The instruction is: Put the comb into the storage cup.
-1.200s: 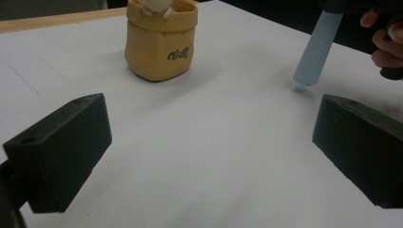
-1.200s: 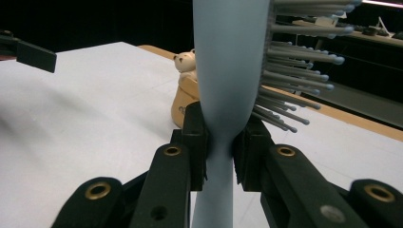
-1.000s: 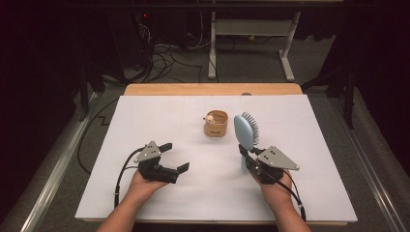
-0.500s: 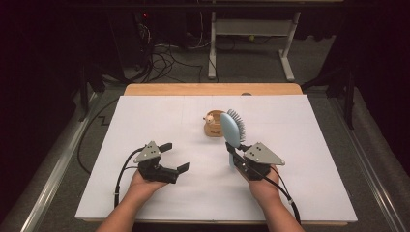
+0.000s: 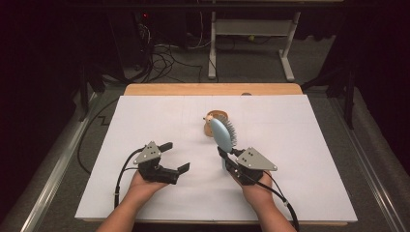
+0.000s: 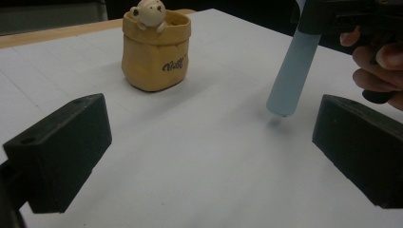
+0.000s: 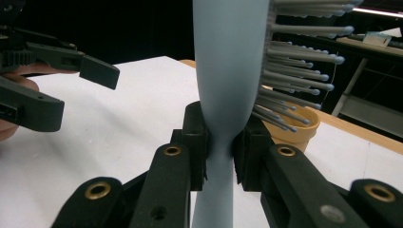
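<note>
Between the closed jaws of the right gripper stood a pale blue hairbrush, clamped at the narrow neck where the handle met the head. It was held nearly upright, the oval head leaning a little toward the far edge of the table, the bristles turned to the person's right. In the right gripper view the two black pads pressed the neck of the hairbrush from either side, and the grey bristles stuck out to the right. In the left gripper view the round end of the handle hung just above the white sheet with a faint shadow under it, not touching.

Just behind the brush head, toward the far edge and near the middle of the table, sat a small yellow pot shaped like a sack, with a little bear figure peeping over its rim. From above the brush head overlapped the pot; whether they touched I could not tell.

Nearer the front edge and to the left, the left gripper lay low over the sheet, its jaws standing wide apart with nothing between them, pointing toward the brush. A hand held each gripper, and a black cable trailed back from each toward the front edge. A white sheet covered the wooden table, whose bare strip showed along the far edge.
</note>
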Tool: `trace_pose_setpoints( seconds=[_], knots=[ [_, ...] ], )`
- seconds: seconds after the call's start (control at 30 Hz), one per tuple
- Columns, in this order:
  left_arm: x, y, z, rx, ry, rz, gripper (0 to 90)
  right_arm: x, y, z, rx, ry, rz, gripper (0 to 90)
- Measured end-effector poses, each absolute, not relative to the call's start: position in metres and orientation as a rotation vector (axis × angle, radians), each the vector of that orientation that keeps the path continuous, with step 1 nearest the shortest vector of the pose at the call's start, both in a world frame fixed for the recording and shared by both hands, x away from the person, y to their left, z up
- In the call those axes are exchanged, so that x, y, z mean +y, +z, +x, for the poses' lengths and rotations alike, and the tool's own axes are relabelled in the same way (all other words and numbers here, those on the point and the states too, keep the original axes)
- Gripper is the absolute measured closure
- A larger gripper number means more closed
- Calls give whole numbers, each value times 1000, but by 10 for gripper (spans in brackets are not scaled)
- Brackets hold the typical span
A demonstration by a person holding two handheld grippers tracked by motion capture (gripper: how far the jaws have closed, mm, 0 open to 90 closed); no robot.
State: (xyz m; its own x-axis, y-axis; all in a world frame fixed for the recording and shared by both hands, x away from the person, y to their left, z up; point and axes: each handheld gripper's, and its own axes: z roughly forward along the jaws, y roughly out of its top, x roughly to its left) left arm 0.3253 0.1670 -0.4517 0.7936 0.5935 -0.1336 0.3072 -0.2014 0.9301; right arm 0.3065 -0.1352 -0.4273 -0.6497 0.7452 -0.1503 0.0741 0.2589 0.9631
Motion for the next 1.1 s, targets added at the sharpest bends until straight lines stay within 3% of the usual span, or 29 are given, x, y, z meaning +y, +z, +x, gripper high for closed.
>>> trace_pose_setpoints(
  seconds=[1.1],
  knots=[
    [157, -432, 314, 671, 329, 1770, 0, -132, -430, 299, 1905, 1393, 712, 783]
  ],
)
